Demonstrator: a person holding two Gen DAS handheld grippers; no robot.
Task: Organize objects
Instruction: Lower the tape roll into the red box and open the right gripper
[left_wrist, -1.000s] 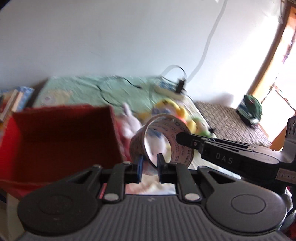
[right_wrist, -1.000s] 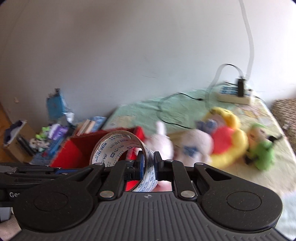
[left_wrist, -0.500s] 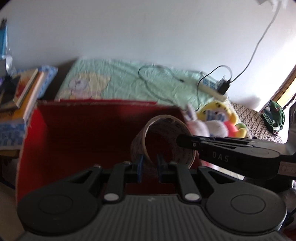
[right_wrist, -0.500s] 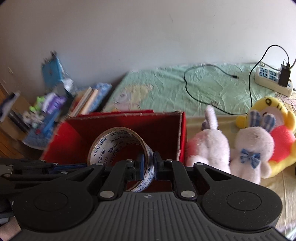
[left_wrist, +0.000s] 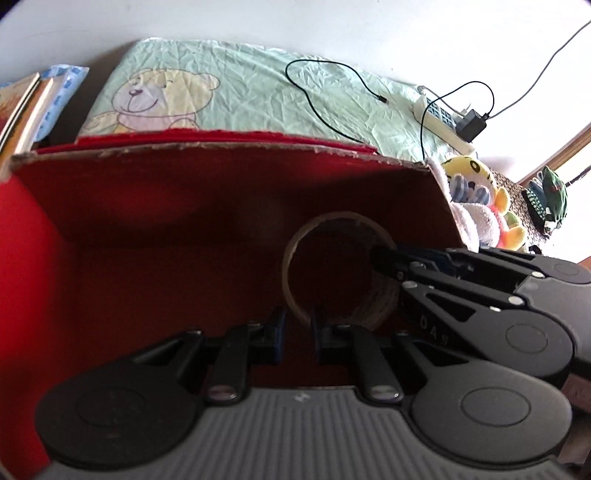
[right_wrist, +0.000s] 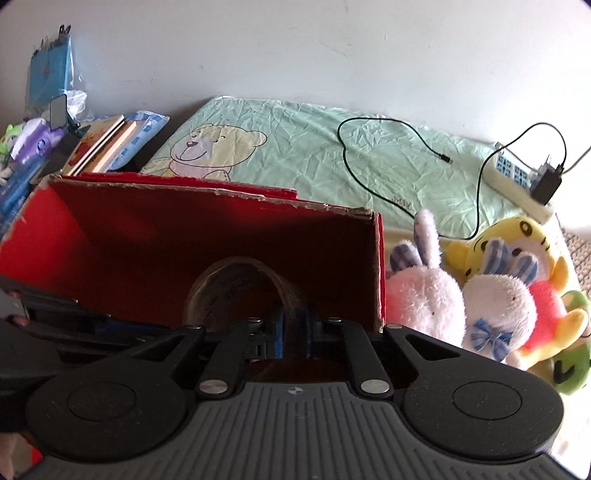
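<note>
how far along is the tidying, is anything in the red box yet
Nothing visible lies loose in the red box. In hand: the tape roll, gripped by both the left gripper and the right gripper, is down inside the box, not yet released. Left: the plush toys beside the box.

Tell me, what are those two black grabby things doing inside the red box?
Both are holding one roll of tape. The left gripper pinches its near edge and the right gripper pinches the other side. The roll is down inside the red box. The plush toys lie on the bed beside the box, not packed yet.
</note>
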